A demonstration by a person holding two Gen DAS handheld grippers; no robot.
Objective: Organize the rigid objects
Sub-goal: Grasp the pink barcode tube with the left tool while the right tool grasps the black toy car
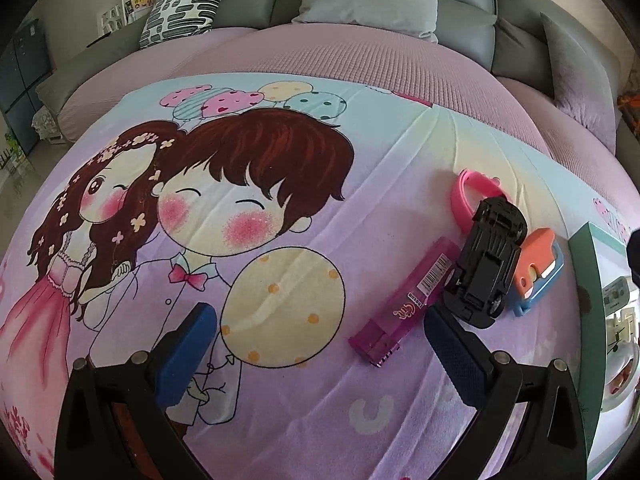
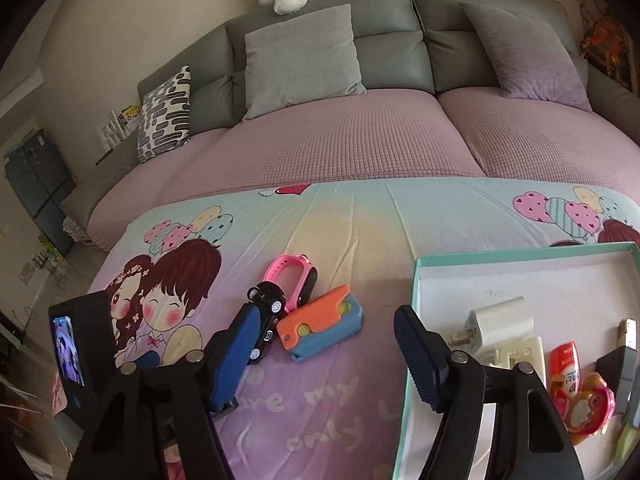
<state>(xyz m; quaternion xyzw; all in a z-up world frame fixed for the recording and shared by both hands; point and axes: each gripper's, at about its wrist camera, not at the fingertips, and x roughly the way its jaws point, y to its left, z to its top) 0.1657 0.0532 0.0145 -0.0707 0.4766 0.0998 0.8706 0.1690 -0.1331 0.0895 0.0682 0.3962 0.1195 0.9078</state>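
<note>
The left gripper (image 1: 320, 340) hangs spread and empty over the cartoon-printed cloth (image 1: 280, 200), near a translucent purple plastic lighter (image 1: 404, 300) and an overturned black toy car (image 1: 486, 264). Rightward, the right gripper (image 2: 320, 352), jaws apart and empty, faces an orange-and-blue plastic case (image 2: 320, 326) beside the teal-rimmed cardboard tray (image 2: 520, 250). Picking looks in hand; next, closing on one piece and carrying it across the tray's left edge.

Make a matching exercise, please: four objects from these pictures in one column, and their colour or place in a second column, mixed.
Column 1:
1. toy car
2. watch
3. white charger
4. long flat case

Column 2:
A. inside the teal tray
B. translucent purple, with a barcode
C. black, lying on the bed sheet
D. pink strap, beside the toy car

Pairs: 1-C, 2-D, 3-A, 4-B
</note>
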